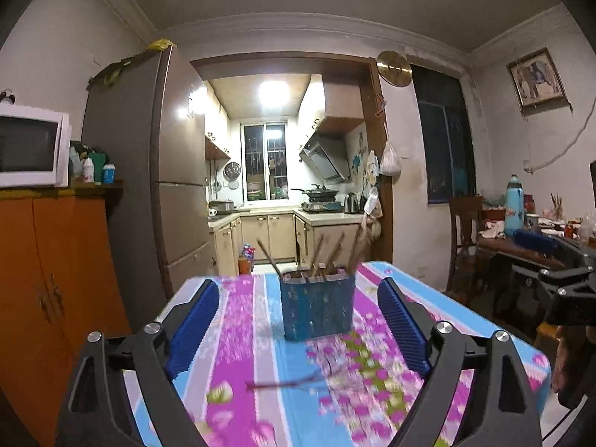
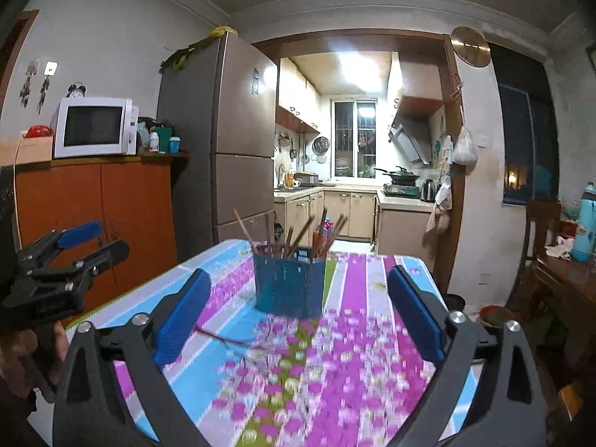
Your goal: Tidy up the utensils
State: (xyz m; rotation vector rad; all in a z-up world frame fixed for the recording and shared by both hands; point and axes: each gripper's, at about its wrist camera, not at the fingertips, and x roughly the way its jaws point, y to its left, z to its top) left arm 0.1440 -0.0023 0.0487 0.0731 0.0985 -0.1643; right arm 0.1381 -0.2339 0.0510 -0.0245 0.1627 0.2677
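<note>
A blue utensil holder (image 1: 316,307) stands on the flowered tablecloth (image 1: 260,335) with several brown chopsticks (image 1: 327,255) sticking out of it. It also shows in the right wrist view (image 2: 288,285). A thin dark chopstick (image 1: 287,383) lies loose on the cloth in front of the holder, also blurred in the right wrist view (image 2: 223,339). My left gripper (image 1: 298,290) is open and empty, fingers either side of the holder and short of it. My right gripper (image 2: 298,287) is open and empty, likewise short of the holder.
The table edge (image 1: 521,342) drops off at the right. An orange cabinet (image 1: 56,279) with a microwave (image 1: 31,151) stands at the left, a fridge (image 1: 149,167) behind. A wooden table (image 1: 521,246) with a blue flask (image 1: 514,205) is at the right.
</note>
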